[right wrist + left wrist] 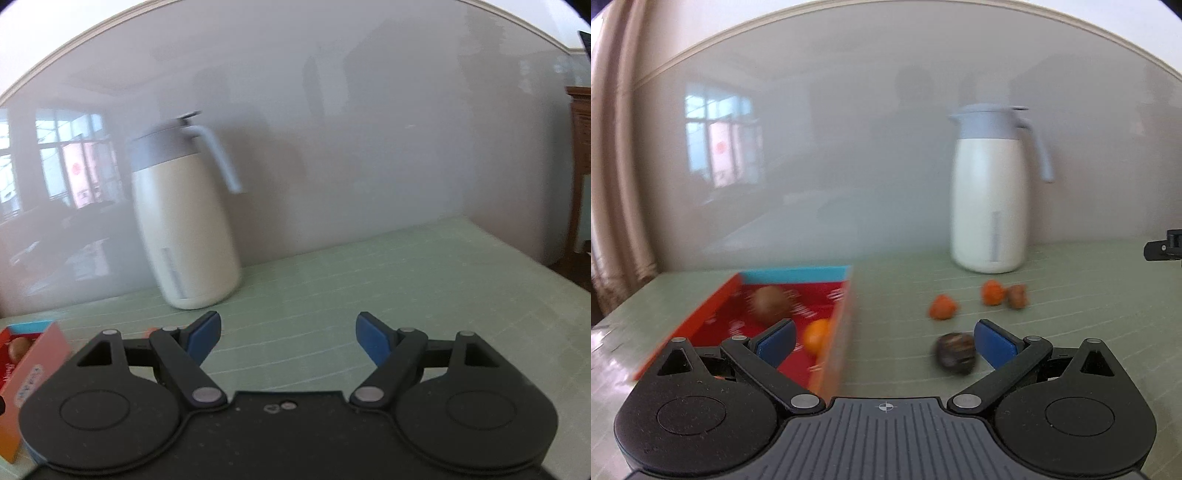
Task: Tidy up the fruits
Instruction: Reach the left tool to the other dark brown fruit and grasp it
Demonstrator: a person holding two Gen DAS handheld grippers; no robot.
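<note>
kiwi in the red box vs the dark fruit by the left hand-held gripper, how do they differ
The kiwi is light brown and lies inside the red box; the dark fruit is almost black and sits on the green table, outside the box. The kiwi looks larger. The dark fruit is right beside the left hand-held gripper's open fingers. Both are roundish and blurred.

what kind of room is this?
Probably a home dining or living room: a thermal jug stands on a green-clothed table against a glossy wall, beside loose fruit and a red box.
</note>
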